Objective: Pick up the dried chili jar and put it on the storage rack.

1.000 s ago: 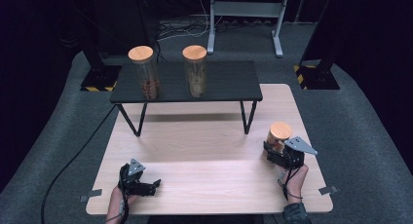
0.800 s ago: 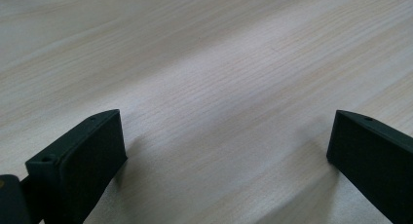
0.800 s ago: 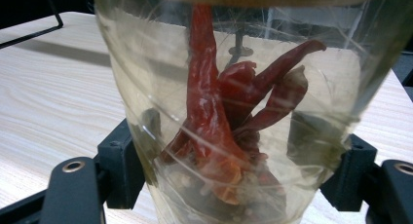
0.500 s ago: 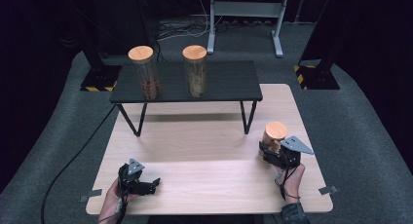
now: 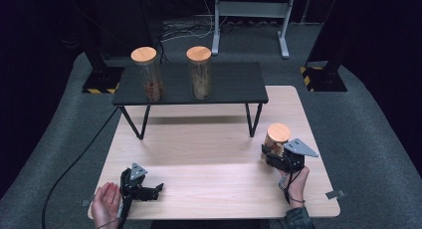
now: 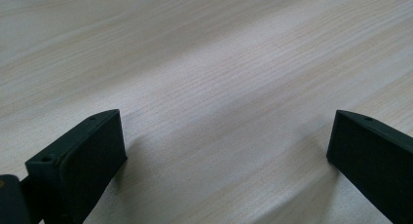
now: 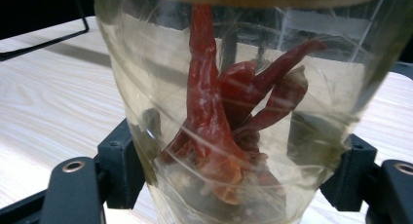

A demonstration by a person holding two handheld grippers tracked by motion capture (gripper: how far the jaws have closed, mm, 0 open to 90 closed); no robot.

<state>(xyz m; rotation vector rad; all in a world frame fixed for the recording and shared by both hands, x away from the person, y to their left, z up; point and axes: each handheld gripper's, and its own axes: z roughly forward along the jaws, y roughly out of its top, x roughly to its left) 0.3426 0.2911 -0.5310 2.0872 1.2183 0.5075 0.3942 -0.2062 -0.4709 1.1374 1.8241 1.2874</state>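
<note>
One jar of chillies, gripped in the right claw, has shifted a bit inward from the table edge, probably shelf-bound. Left claw sits wide open, empty.

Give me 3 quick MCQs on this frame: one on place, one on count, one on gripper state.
1. Where is the chilli jar?
A. On the black shelf
B. On the table's right side, in the right gripper
C. On the floor

2. How many jars stand on the black shelf?
A. Two
B. One
C. Four

3. The left gripper is:
A. Shut on a lid
B. Shut on a jar
C. Open

Answers:
1 B: the right gripper has its jaws on the glass wall in the right gripper view.
2 A: two wood-lidded jars stand there.
3 C: jaws stand apart over bare table.
</note>
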